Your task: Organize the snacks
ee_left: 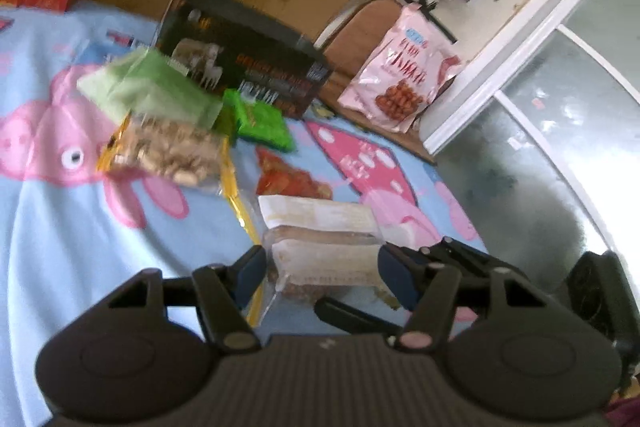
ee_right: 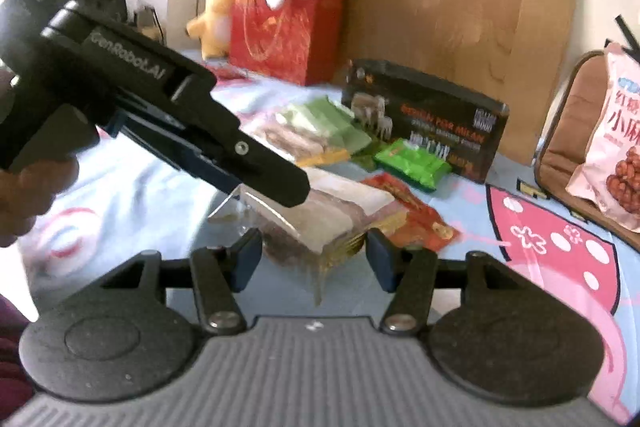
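The snacks lie spread on a bed covered by a light blue cartoon sheet (ee_left: 60, 247) with pink pig figures. Nearest both cameras is a clear packet with a white label (ee_left: 320, 227), brownish pieces showing through its lower end. In the left wrist view the left claw (ee_left: 322, 277) has this packet between its blue pads; the pads look right at the packet's sides, but blur keeps me from telling whether they press on it or stand just off it. In the right wrist view the right claw (ee_right: 314, 261) stands open, its pads apart on either side of the packet's near corner with gaps showing, gripping nothing. The left claw's black body crosses that view from upper left, its tip over the same packet, with a hand (ee_right: 24, 187) visible at the left edge.

Behind the clear packet lies a red packet (ee_right: 416, 215), then a bright green packet (ee_right: 412, 165). Left of that sits a bag of pale nuts with a light green top (ee_left: 160, 123). A dark printed box (ee_right: 432, 119) stands at the back against a wooden headboard. A pink snack bag (ee_left: 400, 75) leans on a brown chair beside the bed. A red gift bag (ee_right: 280, 31) and plush toys sit further back
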A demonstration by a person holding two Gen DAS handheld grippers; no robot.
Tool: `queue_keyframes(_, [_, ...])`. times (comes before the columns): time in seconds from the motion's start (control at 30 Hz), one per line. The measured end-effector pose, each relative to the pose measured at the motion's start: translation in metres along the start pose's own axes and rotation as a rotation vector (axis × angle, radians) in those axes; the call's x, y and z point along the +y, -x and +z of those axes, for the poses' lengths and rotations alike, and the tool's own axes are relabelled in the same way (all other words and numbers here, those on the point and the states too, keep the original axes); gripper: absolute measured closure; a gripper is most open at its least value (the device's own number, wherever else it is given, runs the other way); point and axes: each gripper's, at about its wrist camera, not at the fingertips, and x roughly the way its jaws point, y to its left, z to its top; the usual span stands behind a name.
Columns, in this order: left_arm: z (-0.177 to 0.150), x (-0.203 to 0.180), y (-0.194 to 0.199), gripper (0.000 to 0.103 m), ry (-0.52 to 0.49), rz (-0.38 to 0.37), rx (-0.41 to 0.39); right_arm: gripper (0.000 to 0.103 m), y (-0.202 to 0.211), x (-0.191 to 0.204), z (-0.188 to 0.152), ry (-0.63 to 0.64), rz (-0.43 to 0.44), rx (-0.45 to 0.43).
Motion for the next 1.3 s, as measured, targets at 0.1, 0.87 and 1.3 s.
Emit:
queue_keyframes(0.1, [0.011,-0.010,0.007,0.041,-0.040,0.009,-0.049,0.044,0.003,-0.003,0.012,-0.019,-0.017,-0.055])
queue_keyframes(0.87, [0.210,0.041,-0.081,0.041,-0.019,0.106,-0.160,0.042,-0.157,-0.149,0.135,-0.318,-0.033,-0.065])
queue_keyframes(1.3, [0.170,0.089,-0.024,0.036,0.066,0.161,-0.258,0.047,-0.122,-0.132,0.105,-0.400,0.081,-0.036])
